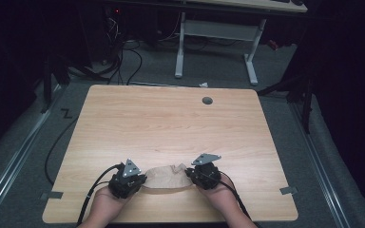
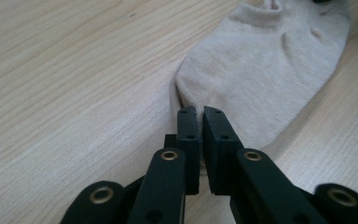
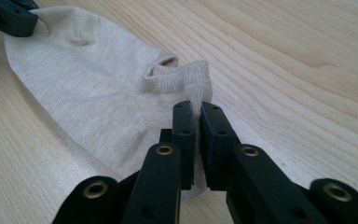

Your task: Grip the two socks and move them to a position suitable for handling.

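A beige ankle sock (image 1: 166,178) lies flat on the wooden table (image 1: 171,123) near its front edge, between my two grippers. My left gripper (image 1: 141,181) is shut on the sock's toe end (image 2: 200,100); in the left gripper view (image 2: 199,112) the jaws pinch the fabric edge. My right gripper (image 1: 190,175) is shut on the sock's cuff (image 3: 186,77); in the right gripper view (image 3: 198,107) the ribbed cuff rises between the closed jaws. The tip of the left gripper (image 3: 9,18) shows at the sock's far end in the right gripper view.
A round cable hole (image 1: 207,100) sits near the table's far edge. Beyond the table stands a white-legged desk (image 1: 218,33) with cables on the grey floor (image 1: 123,61). The person's hands (image 1: 104,206) come in at the bottom.
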Motion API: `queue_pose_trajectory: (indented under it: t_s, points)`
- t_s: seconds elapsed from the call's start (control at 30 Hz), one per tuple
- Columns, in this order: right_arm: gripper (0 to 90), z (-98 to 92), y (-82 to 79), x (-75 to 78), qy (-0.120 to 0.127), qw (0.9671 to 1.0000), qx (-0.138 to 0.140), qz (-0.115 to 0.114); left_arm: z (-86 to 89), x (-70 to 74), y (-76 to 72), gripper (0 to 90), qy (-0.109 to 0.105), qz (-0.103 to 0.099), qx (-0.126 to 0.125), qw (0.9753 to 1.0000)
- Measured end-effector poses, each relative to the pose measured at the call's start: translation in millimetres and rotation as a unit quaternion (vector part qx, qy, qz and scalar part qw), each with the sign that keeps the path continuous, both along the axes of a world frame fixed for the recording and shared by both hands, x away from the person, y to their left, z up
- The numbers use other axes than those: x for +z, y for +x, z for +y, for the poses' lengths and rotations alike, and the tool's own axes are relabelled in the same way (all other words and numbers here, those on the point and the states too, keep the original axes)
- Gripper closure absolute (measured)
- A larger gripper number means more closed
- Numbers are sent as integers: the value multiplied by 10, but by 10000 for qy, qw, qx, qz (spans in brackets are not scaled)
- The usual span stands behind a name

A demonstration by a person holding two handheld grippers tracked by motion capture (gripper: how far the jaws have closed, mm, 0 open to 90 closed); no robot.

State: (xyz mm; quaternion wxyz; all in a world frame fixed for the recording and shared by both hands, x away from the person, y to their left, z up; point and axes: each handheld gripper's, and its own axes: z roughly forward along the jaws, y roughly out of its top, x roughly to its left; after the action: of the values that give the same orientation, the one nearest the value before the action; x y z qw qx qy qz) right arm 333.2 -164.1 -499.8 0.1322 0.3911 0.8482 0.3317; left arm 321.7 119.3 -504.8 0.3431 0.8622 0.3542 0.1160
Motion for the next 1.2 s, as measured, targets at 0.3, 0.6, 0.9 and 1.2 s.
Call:
queue_pose_trajectory:
  t_s: [0.3, 0.6, 0.9, 1.2]
  points:
    - [800, -24, 31, -56, -19, 9998, -70, 195, 33, 11, 28, 649, -21, 7, 105, 9999]
    - [739, -29, -12, 76, 217, 9995, -40, -246, -115, 137, -66, 797, 15, -915, -154, 9957]
    - [883, 22, -43, 105, 106, 9993, 42, -354, -91, 127, -16, 865, 75, -944, -65, 9955]
    - [875, -73, 20, 100, 116, 9992, -149, -355, 164, 166, 68, 862, 85, -1045, 273, 9941]
